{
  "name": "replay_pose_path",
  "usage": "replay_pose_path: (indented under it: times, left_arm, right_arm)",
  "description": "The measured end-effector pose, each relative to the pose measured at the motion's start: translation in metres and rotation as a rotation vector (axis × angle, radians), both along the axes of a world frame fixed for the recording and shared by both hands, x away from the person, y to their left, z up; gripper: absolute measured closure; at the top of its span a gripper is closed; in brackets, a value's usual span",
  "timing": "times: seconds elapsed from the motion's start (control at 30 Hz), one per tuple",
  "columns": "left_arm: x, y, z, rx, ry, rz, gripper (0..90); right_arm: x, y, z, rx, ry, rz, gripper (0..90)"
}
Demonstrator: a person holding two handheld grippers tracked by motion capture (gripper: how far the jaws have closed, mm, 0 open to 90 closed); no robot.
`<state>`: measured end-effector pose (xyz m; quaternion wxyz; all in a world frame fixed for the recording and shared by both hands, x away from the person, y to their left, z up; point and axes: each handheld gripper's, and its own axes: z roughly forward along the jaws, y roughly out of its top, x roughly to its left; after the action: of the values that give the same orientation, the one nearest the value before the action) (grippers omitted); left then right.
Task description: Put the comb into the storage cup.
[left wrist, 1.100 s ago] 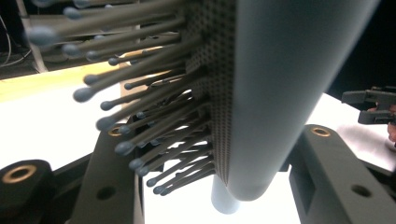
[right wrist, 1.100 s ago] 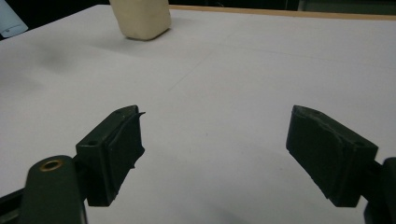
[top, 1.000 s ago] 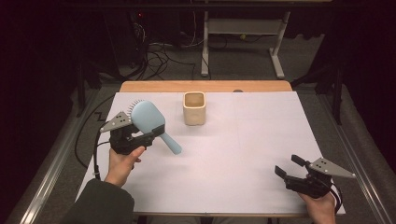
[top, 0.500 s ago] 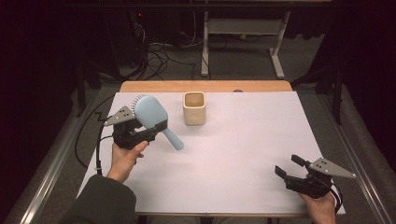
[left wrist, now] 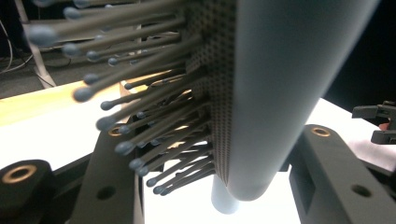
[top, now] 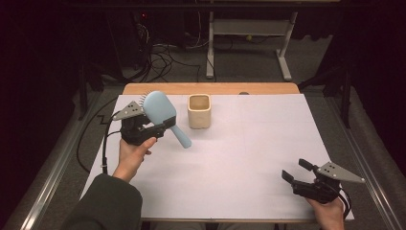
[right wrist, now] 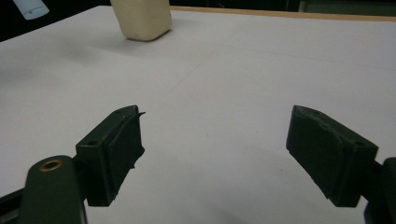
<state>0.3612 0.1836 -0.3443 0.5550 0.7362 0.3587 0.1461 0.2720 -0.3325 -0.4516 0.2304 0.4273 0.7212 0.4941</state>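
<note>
– Where is the hairbrush [top: 162, 113]?

– Lifted off the tabletop [top: 249, 158] near its far left corner, clamped in the left tongs [top: 154, 129]. Its light blue head points up and away, bristles facing left, and the handle slants down to the right, toward the cup [top: 199, 110].

– How do those tongs grip it?

– In the left gripper view the two black jaws press the brush [left wrist: 261, 93] from either side, bristles [left wrist: 140, 116] spreading over the left jaw.

– And the cup?

– Cream, upright, by the middle of the far edge, just right of the brush.

– The other tongs?

– The right tongs [top: 293, 171] sit near the near right corner, low over the white surface, spread wide with nothing in them; the right gripper view shows bare tabletop [right wrist: 224, 93] between them.
</note>
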Motion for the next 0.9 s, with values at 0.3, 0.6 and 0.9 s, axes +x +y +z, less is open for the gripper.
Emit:
replay_pose_path:
  times: [0.3,0.6,0.9]
  left_arm:
    - [0.008,-0.004,0.001,0.001,0.009,0.007,52.8]
    - [0.015,-0.006,0.006,0.005,0.014,0.01,52.8]
    - [0.023,-0.011,0.013,0.009,0.013,0.016,52.8]
  right_arm:
    - [0.0,0.0,0.0,0.003,0.001,-0.001,19.1]
    - [0.0,0.0,0.0,0.005,0.001,-0.002,19.1]
    - [0.0,-0.001,0.0,0.008,-0.001,-0.004,19.0]
